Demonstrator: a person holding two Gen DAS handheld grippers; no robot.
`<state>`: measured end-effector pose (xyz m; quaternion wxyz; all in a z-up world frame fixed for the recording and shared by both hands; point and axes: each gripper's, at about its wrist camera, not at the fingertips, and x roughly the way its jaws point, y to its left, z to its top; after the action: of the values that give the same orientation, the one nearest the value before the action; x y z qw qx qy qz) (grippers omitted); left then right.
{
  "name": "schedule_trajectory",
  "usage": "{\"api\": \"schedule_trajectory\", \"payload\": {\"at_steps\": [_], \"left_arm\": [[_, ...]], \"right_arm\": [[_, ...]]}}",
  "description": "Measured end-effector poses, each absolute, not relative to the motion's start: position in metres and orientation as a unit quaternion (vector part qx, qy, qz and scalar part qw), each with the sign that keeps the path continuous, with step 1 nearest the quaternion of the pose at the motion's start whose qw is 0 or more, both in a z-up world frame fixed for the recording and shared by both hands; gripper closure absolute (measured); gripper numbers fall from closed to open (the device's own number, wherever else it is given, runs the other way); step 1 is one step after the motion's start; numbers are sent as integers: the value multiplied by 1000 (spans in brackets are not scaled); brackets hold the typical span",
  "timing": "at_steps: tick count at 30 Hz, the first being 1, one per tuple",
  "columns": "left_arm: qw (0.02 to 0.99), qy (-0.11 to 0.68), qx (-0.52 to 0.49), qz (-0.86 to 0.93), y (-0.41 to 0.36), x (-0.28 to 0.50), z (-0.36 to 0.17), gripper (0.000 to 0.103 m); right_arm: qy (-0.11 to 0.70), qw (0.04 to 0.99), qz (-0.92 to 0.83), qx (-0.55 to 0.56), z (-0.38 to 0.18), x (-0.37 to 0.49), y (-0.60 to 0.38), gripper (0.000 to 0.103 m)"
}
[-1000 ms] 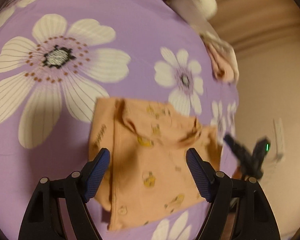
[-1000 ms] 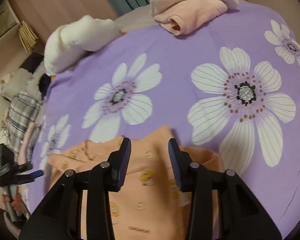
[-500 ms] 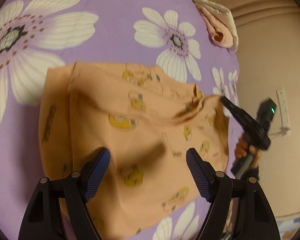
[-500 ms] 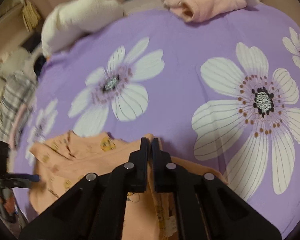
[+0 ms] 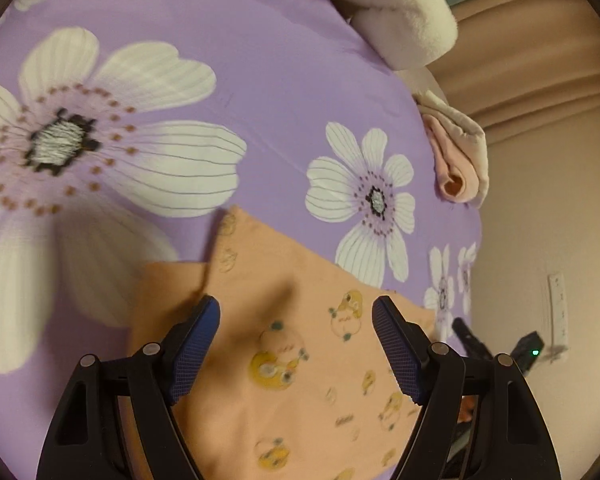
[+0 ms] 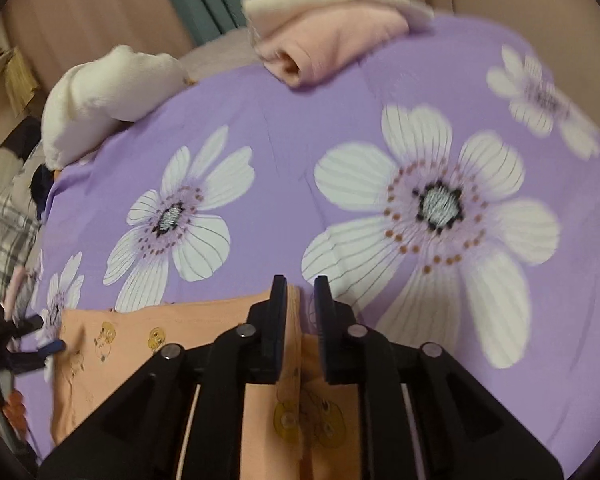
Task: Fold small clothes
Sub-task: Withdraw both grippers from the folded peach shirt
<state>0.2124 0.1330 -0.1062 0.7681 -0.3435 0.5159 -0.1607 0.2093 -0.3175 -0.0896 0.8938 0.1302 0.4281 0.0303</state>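
Since half a second ago, the right gripper (image 6: 300, 300) has parted slightly, a fold of the peach printed cotton garment (image 5: 300, 368) between its jaws; whether it still grips, I cannot tell. Left gripper (image 5: 296, 312) hovers wide above the garment on the purple flowered bedsheet (image 5: 260, 80). Soft, light cloth; hold it at the edges.

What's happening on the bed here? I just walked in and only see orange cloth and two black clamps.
A person is folding a small orange garment on a purple flowered bedsheet. The right tool has its fingers nearly closed around a fold of cloth at the garment's top edge. The left tool is open above the garment, gripping nothing. A folded pink garment lies at the far edge of the bed, and a white plush toy sits nearby.
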Motion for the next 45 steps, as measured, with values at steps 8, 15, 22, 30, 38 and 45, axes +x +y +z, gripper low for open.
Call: {"api": "schedule_trajectory", "payload": {"at_steps": [8,15,22,30,38,45], "left_arm": [[785,524,-244,-220,115,150,-94,26],[795,537,-155,-236,89,107,-107,26],[791,539,-160,-242,96,71,-121,26],[787,539,-190,-234,109,38,-113,26],[785,508,-284,-212,147,20,-106,26],[774,496,-340,-198,161,23,-107,26]], "right_arm": [[439,880,140,116,-83,146,-288,86],[467,865,175,56,-105,96,-260,88],[508,851,125,38,-140,46,-280,93],[510,849,125,66,-132,15,-288,90],[461,873,119,104,-110,3,-297,86],[469,861,132,144,-126,24,-289,86]]}}
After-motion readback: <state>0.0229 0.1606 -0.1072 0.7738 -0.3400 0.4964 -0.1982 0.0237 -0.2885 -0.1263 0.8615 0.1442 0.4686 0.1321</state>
